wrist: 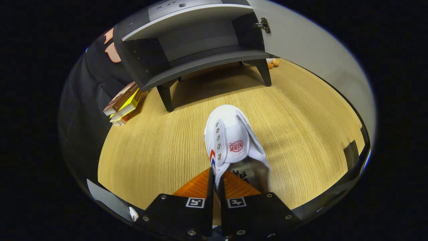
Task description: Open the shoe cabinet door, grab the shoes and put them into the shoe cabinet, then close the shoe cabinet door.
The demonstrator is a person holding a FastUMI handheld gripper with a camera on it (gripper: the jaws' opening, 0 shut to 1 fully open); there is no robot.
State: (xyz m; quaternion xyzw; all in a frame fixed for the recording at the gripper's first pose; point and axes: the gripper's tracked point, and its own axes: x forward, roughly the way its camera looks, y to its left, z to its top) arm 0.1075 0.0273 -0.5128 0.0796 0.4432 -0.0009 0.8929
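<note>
A white canvas shoe [230,137] with metal eyelets and a red mark on its tongue hangs just ahead of my gripper [216,177], toe pointing away. The two fingers are shut on the shoe's left side wall near the opening, and the shoe is lifted off the wooden floor [150,150]. Beyond the shoe stands the dark grey shoe cabinet [197,50] on short legs, its inside shelf bare. Its door [311,50] is swung open to the right, with a metal hinge [264,25] showing at the cabinet's edge.
Several boxes or books [125,103] are stacked on the floor left of the cabinet's front leg. Small orange things [273,63] lie on the floor behind the cabinet's right leg. A dark wall cloth runs along the left.
</note>
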